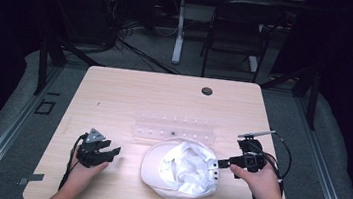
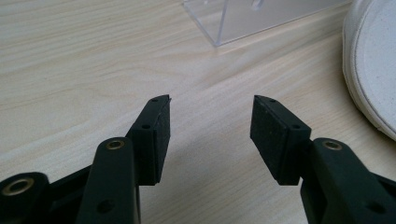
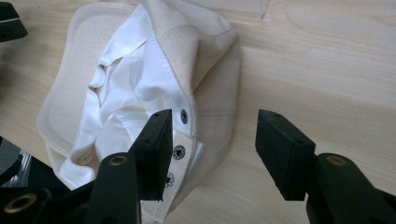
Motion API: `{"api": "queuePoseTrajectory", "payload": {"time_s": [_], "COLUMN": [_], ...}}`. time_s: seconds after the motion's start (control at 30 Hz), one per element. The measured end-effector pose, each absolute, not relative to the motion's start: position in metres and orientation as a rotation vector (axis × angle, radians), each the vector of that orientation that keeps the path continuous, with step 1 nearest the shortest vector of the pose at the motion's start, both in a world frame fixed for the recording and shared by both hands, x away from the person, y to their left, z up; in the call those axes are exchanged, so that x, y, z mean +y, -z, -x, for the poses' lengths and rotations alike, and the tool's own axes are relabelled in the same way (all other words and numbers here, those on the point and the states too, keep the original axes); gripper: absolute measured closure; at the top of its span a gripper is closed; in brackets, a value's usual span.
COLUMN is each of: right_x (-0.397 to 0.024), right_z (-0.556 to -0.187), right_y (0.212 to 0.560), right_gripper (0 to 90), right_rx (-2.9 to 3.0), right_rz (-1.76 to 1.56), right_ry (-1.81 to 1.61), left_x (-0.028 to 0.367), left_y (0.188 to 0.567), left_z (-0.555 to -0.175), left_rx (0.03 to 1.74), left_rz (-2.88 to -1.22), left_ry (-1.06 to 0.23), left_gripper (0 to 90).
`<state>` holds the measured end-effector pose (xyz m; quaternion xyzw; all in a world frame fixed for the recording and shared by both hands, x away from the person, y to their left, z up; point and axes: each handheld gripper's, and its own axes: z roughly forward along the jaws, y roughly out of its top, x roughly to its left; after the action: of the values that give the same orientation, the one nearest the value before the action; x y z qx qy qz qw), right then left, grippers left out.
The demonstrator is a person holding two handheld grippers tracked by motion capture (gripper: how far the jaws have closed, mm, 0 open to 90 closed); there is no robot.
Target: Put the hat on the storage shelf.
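Risk assessment at this position: I have the right gripper [image 3: 210, 154] released, jaws spread, at the snap-strap end of the white cap [image 1: 180, 169], which lies upside down near the front middle of the surface [image 1: 130, 94], lining facing up. In the right gripper view one jaw overlaps the strap near the snaps [image 3: 178, 151], while the other stands over bare wood. I judge that closing from here could pinch only the strap edge or nothing at all; thin fabric may slip out under any pull.

The left gripper [image 2: 210, 135] is also released, resting low on the surface beside the cap's brim [image 2: 373, 70], apart from it. With that side unheld, I expect a pull from the right to drag the whole cap across the wood rather than reshape it.

A clear plastic rack [image 1: 173, 129] sits just behind the cap. A push away from me would likely shove the cap against it and shift it.
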<state>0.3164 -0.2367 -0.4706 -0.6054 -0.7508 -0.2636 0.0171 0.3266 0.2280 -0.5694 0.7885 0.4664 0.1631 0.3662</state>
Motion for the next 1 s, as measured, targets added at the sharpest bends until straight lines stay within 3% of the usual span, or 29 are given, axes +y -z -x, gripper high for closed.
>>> {"api": "queuePoseTrajectory", "payload": {"time_s": [0.7,1.0], "right_x": [-0.216,-0.214], "right_z": [-0.319,-0.321], "right_y": [0.508,0.503], "right_gripper": [49.8,52.1], "right_rx": [-2.190,-2.131], "right_rz": [1.808,1.790], "right_ry": [0.747,0.782], "left_x": [0.228,0.228], "left_y": [0.570,0.570], "left_z": [-0.327,-0.327], "left_rx": [1.200,1.200], "left_rz": [-2.028,-2.027], "left_ry": [-0.421,-0.426], "left_gripper": [48.3,48.4]}}
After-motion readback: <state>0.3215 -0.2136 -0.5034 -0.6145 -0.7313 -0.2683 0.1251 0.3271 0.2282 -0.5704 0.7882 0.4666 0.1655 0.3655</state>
